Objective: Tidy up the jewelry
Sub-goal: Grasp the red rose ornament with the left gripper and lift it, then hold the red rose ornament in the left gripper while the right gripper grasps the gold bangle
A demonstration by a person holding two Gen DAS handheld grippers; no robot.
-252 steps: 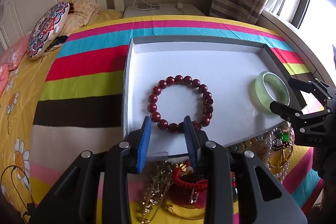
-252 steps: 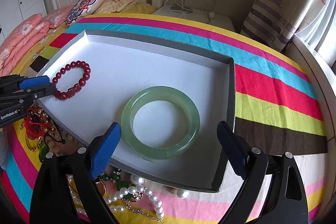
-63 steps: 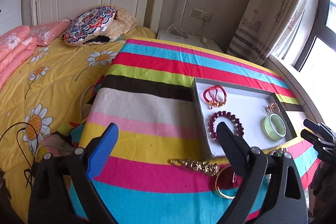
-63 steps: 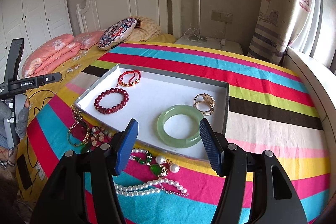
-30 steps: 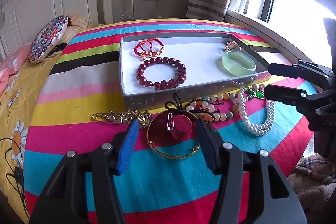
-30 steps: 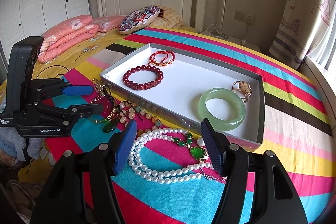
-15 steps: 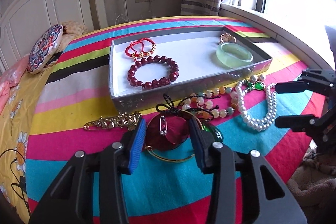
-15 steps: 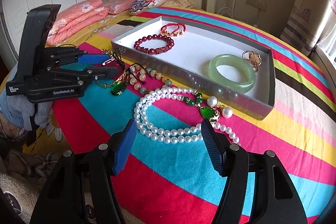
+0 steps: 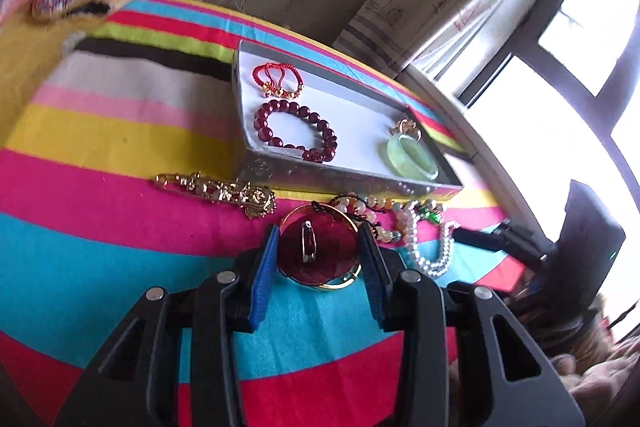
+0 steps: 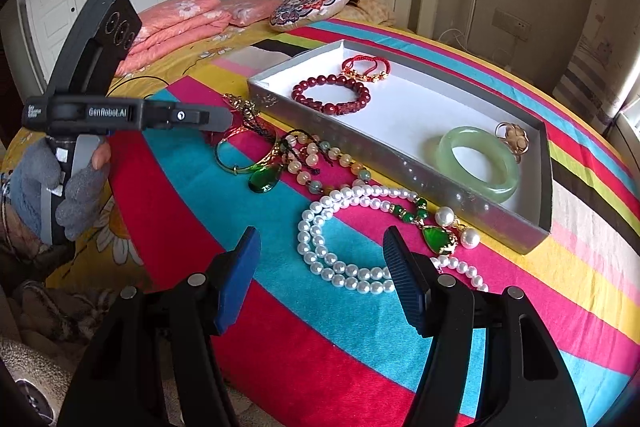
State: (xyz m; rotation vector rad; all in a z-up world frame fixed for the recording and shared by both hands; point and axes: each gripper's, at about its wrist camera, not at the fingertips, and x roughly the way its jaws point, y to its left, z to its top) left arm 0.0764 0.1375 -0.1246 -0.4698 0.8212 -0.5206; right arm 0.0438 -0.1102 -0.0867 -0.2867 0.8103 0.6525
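My left gripper [image 9: 318, 261] is open and low over the striped cover, its blue pads close on either side of a red disc brooch [image 9: 320, 247] that lies on a gold bangle [image 9: 334, 285]. The right gripper [image 10: 322, 267] hangs open just above the white pearl necklace [image 10: 316, 247] with its green pendant [image 10: 438, 239]. Inside the grey tray [image 10: 400, 163] lie a dark red bead bracelet [image 10: 332, 95], a red cord bracelet [image 10: 366, 67], a jade bangle [image 10: 476, 163] and a gold ring [image 10: 512, 139]. In the right wrist view the left gripper [image 10: 218, 119] hides the brooch.
A gold chain ornament [image 9: 224, 193] lies left of the brooch. A pastel bead strand [image 10: 312, 163] and a green teardrop pendant [image 10: 264, 181] sit between the bangle and the pearls. A gloved hand [image 10: 76, 187] holds the left tool. Pillows [image 10: 180, 19] and a headboard stand behind.
My left gripper has dropped closer to the red brooch, tilted, and its fingers have narrowed around it. The right gripper has eased a little nearer the pearl necklace, still wide.
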